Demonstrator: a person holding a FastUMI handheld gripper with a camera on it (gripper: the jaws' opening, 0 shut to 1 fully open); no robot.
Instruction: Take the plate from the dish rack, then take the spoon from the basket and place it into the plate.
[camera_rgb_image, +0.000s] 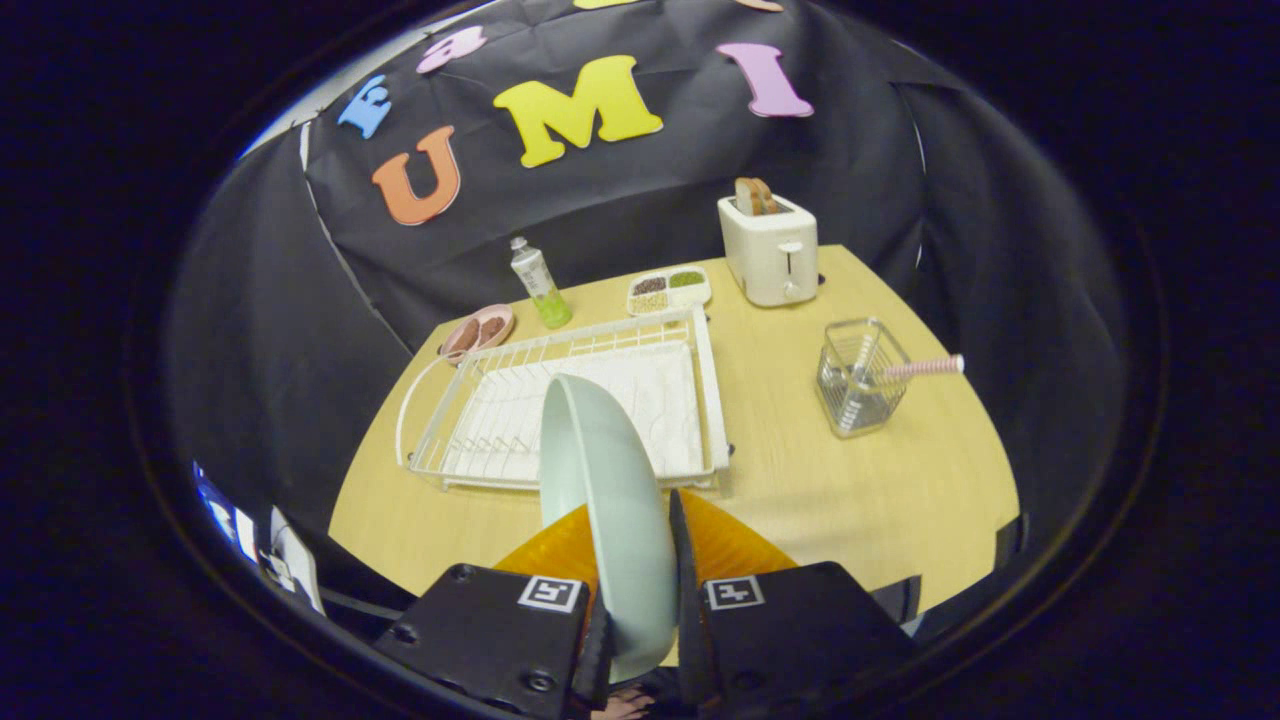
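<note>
A pale green plate stands on edge between my fingers, lifted above the table in front of the white wire dish rack. My gripper is shut on the plate's rim, one finger on each face. The rack beyond holds nothing else and has a white mat in its bottom. Off to the right of the rack stands a clear mesh basket with a spoon in it, its pink striped handle leaning out to the right.
The round wooden table carries a white toaster with bread at the back right, a divided tray of grains, a small bottle and a pink dish behind the rack.
</note>
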